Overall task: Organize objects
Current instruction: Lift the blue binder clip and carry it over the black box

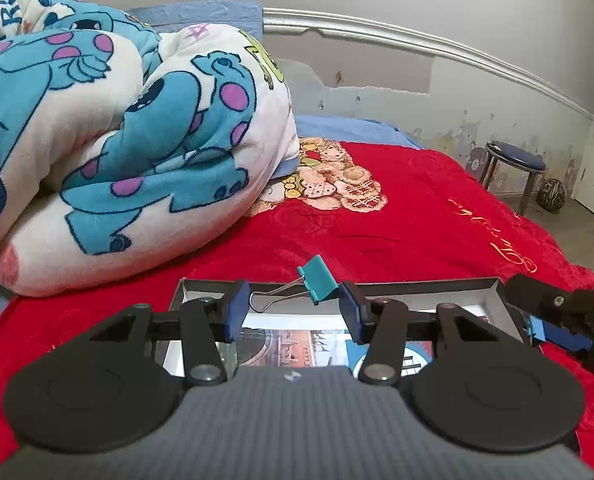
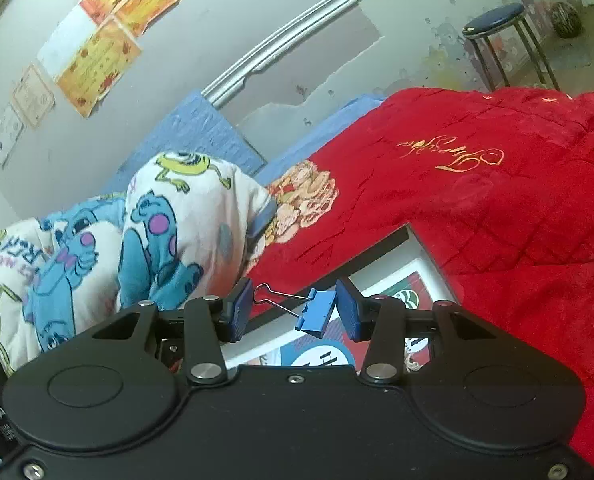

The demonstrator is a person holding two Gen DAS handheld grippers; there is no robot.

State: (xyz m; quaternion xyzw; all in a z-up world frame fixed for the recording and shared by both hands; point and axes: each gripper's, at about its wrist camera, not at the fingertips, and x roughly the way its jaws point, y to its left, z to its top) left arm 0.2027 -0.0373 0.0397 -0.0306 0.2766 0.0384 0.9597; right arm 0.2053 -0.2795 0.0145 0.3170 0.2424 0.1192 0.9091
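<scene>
- The left claw (image 1: 293, 308) pinches a teal binder clip (image 1: 317, 285) between its blue pads (image 1: 235, 310); the clip's wire handles point toward the left pad, its body against the right one
- That clip is held over the far wall of a shallow open box (image 1: 493, 300), which lies on the red blanket (image 1: 417, 220) covering the bed
- The right claw (image 2: 293, 312) pinches a blue binder clip (image 2: 315, 314), tilted, wire handles reaching toward the left pad (image 2: 239, 312)
- This clip hangs above the same box (image 2: 421, 264), near its far edge; printed cards line the bottom
- In the left wrist view the right claw (image 1: 537, 330) shows at the box's right wall
- A rolled cartoon-print blanket (image 1: 117, 140) lies on the bed to the left, apart from the box
- A round stool (image 1: 515, 160) stands by the wall beyond the bed
</scene>
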